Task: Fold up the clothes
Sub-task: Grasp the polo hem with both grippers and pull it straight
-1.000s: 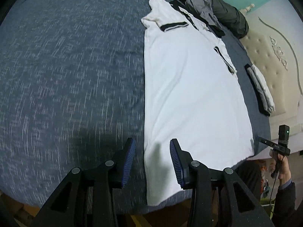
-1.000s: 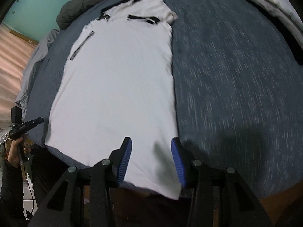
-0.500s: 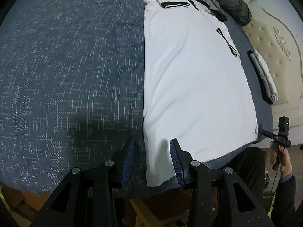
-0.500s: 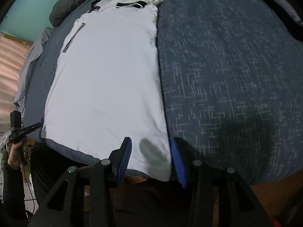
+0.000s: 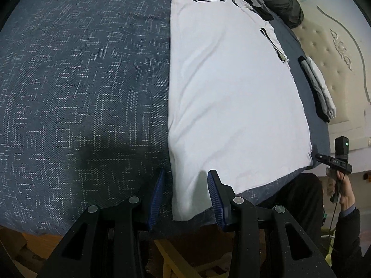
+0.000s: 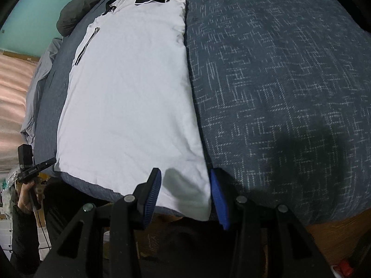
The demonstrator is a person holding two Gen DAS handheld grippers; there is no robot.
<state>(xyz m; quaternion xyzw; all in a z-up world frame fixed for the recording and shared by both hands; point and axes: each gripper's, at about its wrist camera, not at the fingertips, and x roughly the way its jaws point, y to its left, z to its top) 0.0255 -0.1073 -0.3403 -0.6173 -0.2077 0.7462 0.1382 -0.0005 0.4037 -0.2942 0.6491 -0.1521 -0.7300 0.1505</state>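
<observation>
A white polo shirt (image 5: 231, 97) with black trim lies flat, sleeves folded in, on the dark blue patterned bed cover (image 5: 81, 92). Its collar points away and its hem hangs at the near bed edge. In the left wrist view my left gripper (image 5: 185, 178) stands open just over the shirt's near left corner, blue pads on either side of the cloth and not pressing it. In the right wrist view my right gripper (image 6: 184, 176) is open the same way over the shirt's (image 6: 129, 97) near right corner, its right pad beside the shirt's side edge.
A dark jacket and grey clothes (image 5: 273, 2) are piled past the collar. Folded grey and black garments (image 5: 317, 90) lie by the cream tufted headboard (image 5: 336, 53). The wooden bed frame (image 6: 336, 229) shows below the cover's edge. A person's hand (image 5: 343, 192) holds the other gripper's handle.
Both grippers have sunk and drawn in toward the hem, so the shirt's near corners now sit between the pads. The gaps between the jaws have not changed. The shirt lies as before.
</observation>
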